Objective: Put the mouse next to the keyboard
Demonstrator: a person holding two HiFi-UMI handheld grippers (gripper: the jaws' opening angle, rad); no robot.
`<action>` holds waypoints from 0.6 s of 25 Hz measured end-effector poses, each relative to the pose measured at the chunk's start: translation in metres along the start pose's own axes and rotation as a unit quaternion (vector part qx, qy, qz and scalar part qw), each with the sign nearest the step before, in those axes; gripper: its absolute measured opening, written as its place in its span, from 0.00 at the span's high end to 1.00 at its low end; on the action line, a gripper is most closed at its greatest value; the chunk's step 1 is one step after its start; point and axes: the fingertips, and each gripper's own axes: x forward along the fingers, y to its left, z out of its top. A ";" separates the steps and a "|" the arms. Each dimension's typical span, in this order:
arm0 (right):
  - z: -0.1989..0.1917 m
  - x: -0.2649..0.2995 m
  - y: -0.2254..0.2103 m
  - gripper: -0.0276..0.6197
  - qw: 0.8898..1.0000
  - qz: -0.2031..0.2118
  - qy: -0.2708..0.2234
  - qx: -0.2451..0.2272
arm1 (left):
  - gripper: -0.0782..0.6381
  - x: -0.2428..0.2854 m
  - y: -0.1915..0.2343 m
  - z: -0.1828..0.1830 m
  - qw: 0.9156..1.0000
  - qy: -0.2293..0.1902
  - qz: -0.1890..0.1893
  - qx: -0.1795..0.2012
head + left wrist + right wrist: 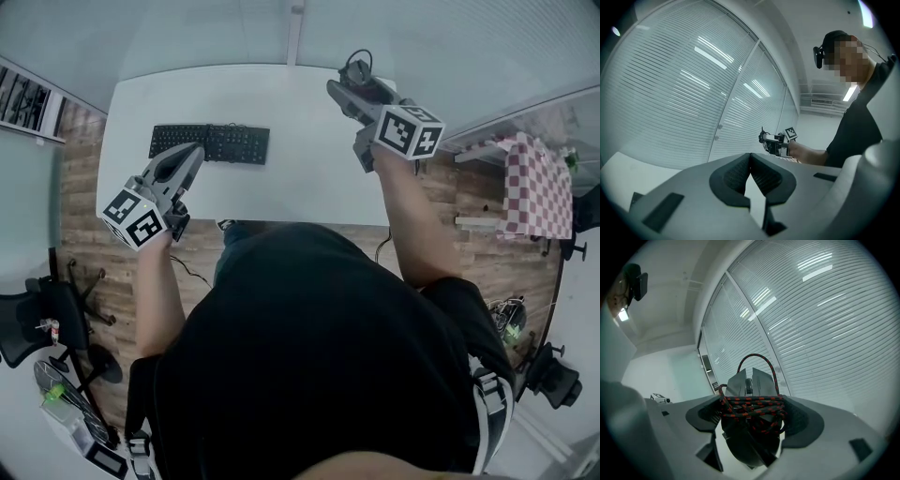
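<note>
A black keyboard [209,142] lies on the left part of the white table [300,169]. My left gripper [192,155] hovers at the keyboard's near left end, its jaws shut with nothing between them; in the left gripper view its pads [761,176] meet. My right gripper [349,82] is raised over the table's far right corner, shut on a dark mouse [751,420] wrapped in its black-and-red braided cable [754,405]. The mouse [359,71] shows only partly in the head view, its cable looping above it.
Slatted blinds [825,333] fill the wall behind the table. Office chairs [52,319] stand on the wooden floor at the left. A red-checked cloth [539,183] covers furniture at the right. The person's body hides the table's near edge.
</note>
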 end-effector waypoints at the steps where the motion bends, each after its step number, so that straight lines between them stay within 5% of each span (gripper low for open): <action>1: -0.001 0.002 0.000 0.32 1.000 -0.002 0.000 0.001 | 0.86 0.000 0.003 0.001 1.000 0.001 -0.002 0.000; 15: -0.010 0.042 0.007 0.33 0.999 -0.038 0.000 0.011 | 0.86 -0.016 0.060 0.017 0.999 0.024 -0.032 0.013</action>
